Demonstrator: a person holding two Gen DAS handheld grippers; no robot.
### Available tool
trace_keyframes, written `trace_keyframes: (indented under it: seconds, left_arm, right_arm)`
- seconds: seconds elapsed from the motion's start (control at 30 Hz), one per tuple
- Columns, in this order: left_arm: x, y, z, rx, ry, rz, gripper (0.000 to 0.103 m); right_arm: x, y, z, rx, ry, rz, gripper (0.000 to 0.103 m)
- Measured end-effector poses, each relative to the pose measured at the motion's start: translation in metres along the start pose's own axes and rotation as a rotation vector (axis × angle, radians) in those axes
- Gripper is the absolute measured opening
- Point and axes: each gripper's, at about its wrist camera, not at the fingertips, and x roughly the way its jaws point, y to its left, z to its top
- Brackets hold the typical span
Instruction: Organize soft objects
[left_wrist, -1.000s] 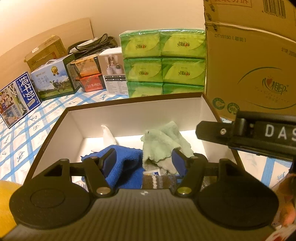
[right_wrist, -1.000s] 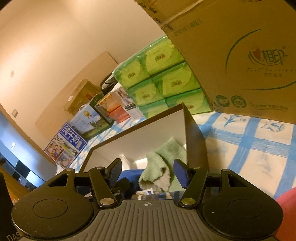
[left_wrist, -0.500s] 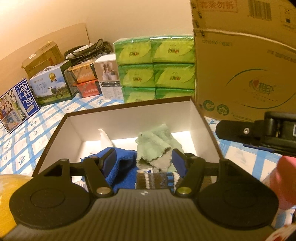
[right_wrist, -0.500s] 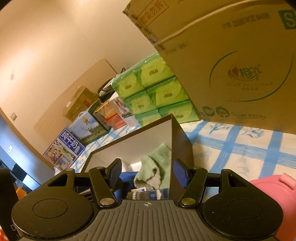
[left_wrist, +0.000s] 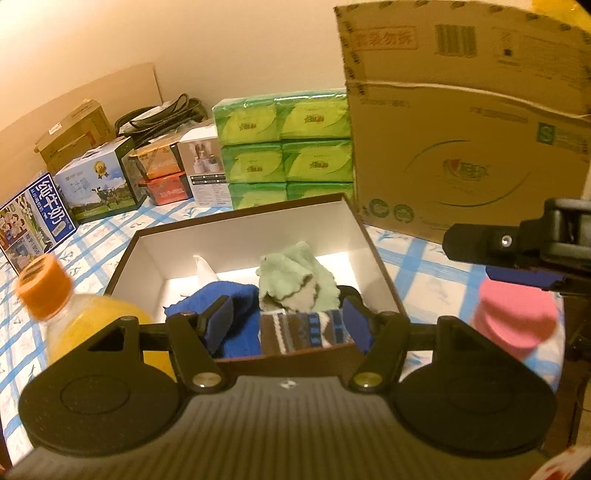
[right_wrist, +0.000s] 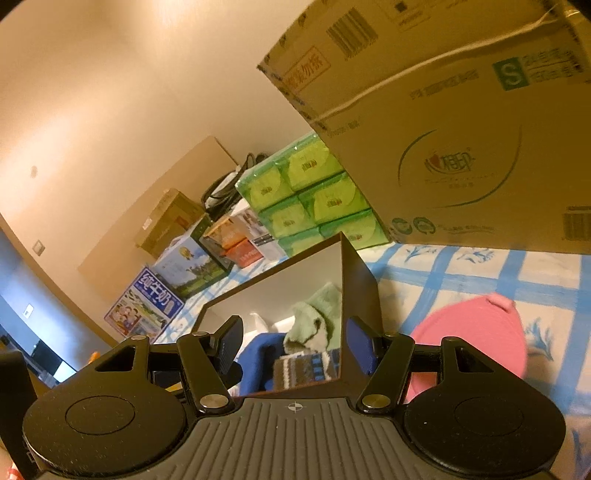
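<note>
A brown box with a white inside (left_wrist: 243, 236) (right_wrist: 360, 273) holds a blue cloth (left_wrist: 236, 295) (right_wrist: 258, 350), a pale green cloth (left_wrist: 295, 277) (right_wrist: 317, 317), a striped sock (left_wrist: 303, 330) (right_wrist: 303, 369) and a white item (left_wrist: 205, 267). My left gripper (left_wrist: 286, 323) is open and empty, just in front of the box's near wall. My right gripper (right_wrist: 293, 349) is open and empty, at the box's right near corner; it shows at the right of the left wrist view (left_wrist: 517, 240).
An orange-capped juice bottle (left_wrist: 74, 314) stands left of the box. A pink round object (left_wrist: 517, 317) (right_wrist: 472, 339) lies to its right. Green tissue packs (left_wrist: 284, 147), a large cardboard carton (left_wrist: 461, 147) and milk cartons (left_wrist: 37, 221) line the back on the blue checked cloth.
Both grippers have pulled back and up from the box. The juice bottle and the pink object have come into view. Both jaws stay open.
</note>
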Motion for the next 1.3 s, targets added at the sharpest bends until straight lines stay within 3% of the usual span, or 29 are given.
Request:
trace_keyframes:
  seconds: [0.33, 0.67, 1.0, 1.3]
  left_arm:
    - [-0.076, 0.020, -0.040, -0.027, -0.027, -0.033, 0.064]
    - [-0.153, 0.073, -0.096, -0.124, -0.025, -0.010, 0.066]
    - [-0.212, 0.118, -0.154, -0.186, -0.011, 0.026, 0.069]
    - [-0.249, 0.138, -0.199, -0.202, 0.001, 0.032, 0.080]
  right_arm:
    - [-0.059, 0.028, -0.039, -0.024, -0.030, -0.014, 0.064]
    - [-0.090, 0.067, -0.095, -0.079, -0.019, -0.026, 0.072]
    - [-0.105, 0.108, -0.156, -0.189, 0.035, -0.061, 0.074]
    - [-0.125, 0.146, -0.219, -0.291, 0.111, -0.072, 0.075]
